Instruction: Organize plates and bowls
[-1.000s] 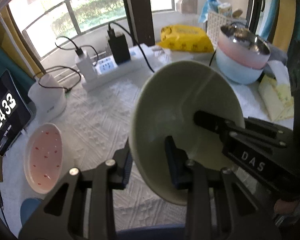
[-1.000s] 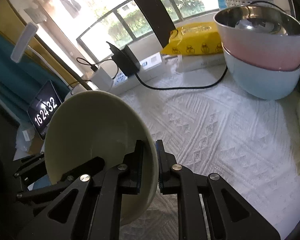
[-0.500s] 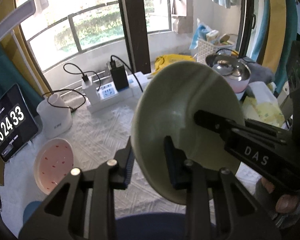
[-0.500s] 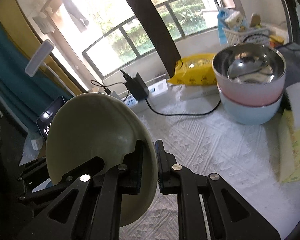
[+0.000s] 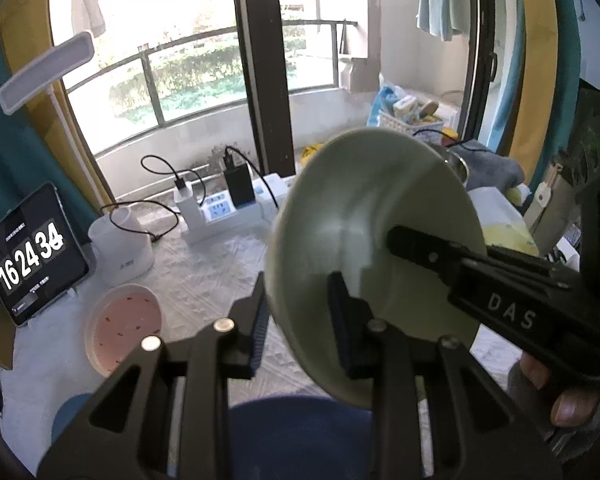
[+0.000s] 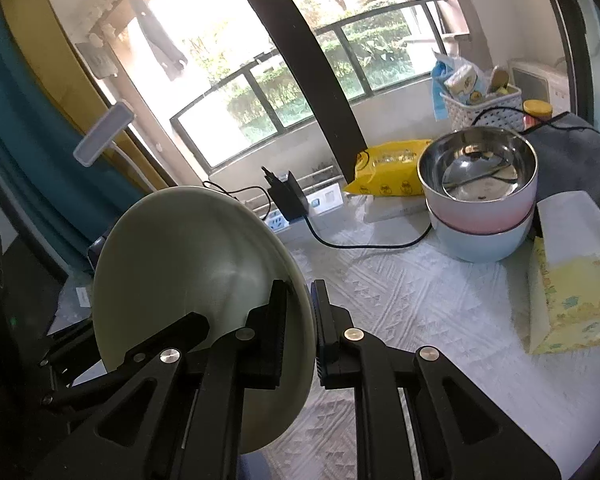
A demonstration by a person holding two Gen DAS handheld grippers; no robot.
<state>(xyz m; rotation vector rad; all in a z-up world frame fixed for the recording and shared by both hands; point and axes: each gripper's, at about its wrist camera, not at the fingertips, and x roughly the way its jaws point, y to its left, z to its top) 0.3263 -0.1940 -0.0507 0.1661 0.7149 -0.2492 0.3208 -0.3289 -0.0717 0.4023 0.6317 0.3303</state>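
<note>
Green bowl (image 5: 364, 216) at frame centre, tipped on edge above the table (image 6: 440, 304) — rim clamped by both the left tool (image 5: 300, 316) and the right tool (image 6: 300, 320), each angled downward.

Pale green bowl (image 5: 364, 216) tilted on edge, airborne; pink plate (image 5: 123, 322) flat on table.
</note>
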